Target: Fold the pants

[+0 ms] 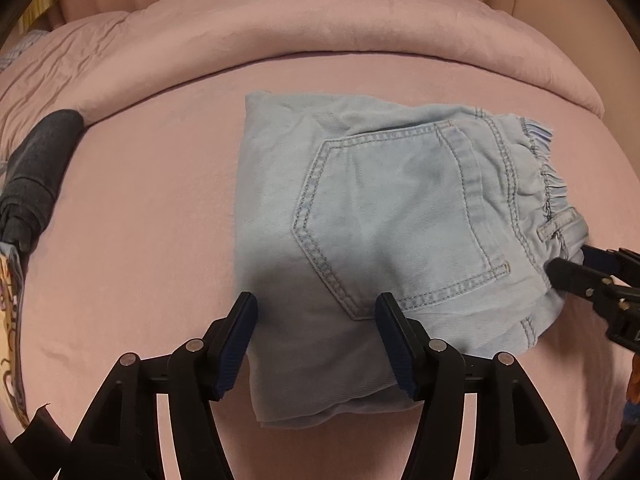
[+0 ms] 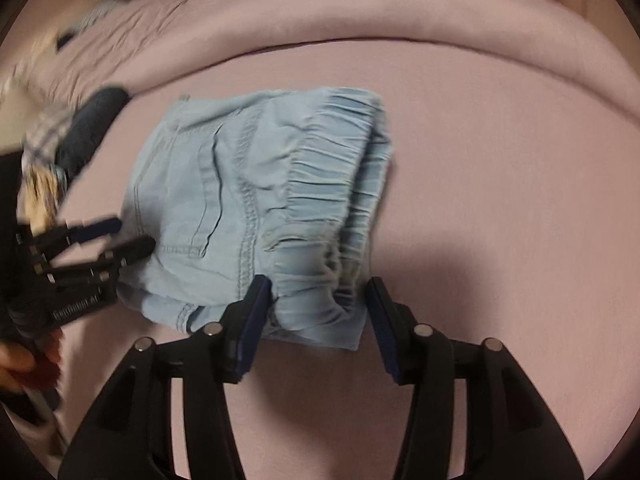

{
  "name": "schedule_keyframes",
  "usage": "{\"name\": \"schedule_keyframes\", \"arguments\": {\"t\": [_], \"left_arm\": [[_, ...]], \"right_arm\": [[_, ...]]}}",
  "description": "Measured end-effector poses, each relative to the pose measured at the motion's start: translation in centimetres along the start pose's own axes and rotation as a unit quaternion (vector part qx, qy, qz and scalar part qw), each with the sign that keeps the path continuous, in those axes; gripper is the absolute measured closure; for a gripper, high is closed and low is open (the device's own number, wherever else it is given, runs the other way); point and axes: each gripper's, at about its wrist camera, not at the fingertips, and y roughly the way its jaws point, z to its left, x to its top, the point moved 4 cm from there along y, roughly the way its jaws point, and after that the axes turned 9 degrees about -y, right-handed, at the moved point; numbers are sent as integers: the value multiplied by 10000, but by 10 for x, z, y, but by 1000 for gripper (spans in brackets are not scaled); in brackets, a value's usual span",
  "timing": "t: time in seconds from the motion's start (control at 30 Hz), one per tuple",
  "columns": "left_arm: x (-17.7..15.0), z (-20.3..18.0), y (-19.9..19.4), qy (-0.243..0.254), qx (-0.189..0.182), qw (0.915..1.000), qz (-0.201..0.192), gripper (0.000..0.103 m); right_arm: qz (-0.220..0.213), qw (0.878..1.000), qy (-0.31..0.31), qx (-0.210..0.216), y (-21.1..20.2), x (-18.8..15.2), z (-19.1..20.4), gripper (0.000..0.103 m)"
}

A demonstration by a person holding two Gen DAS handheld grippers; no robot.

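Observation:
Light blue denim pants [image 1: 400, 200] lie folded into a compact rectangle on the pink bed sheet [image 1: 140, 220], back pocket up and elastic waistband to the right. My left gripper [image 1: 317, 308] hovers over the near left part of the fold with its jaws apart and not pressing on the cloth. In the right wrist view the pants [image 2: 248, 184] show their gathered waistband, and my right gripper [image 2: 318, 286] stands open astride the waistband's near corner. The left gripper [image 2: 134, 235] appears at the pants' left edge, and the right gripper [image 1: 572, 260] at their right edge.
A rolled pink duvet [image 1: 320, 20] runs along the back of the bed. A dark folded garment [image 1: 36, 172] lies at the far left, with a patterned item [image 1: 8, 320] below it. A person's hand [image 2: 16, 364] holds the left gripper's handle.

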Motion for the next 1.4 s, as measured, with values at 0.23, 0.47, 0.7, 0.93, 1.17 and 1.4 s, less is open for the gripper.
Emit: {"name": "schedule_keyframes", "arguments": {"t": [0.23,0.47,0.7,0.93,1.17,1.4], "left_arm": [[-16,5,-29,-103,128,9996,-214,42],[-49,4,-97,21,173,9972,-728,40],[-65,6,-160,-283,-126,9947,-981,22],[-58,4,-218,-423,264,9904,-1292,15],[-56,-6,-262,-399,255,9868,-1546,15],[-50,-17,-287,-332,368,9830,-1768,15]], "right_arm": [[-280,9987,-257,-337,-37,-2,13,52],[-513,9968,-435,-442,-76,-21,33,52],[-662,9943,-636,-534,-123,-50,61,32],[-952,9887,-890,-739,-174,-46,80,10],[-1099,9878,-928,-600,-221,-33,94,9],[-1162,9853,-1112,-574,-250,-21,106,9]]}}
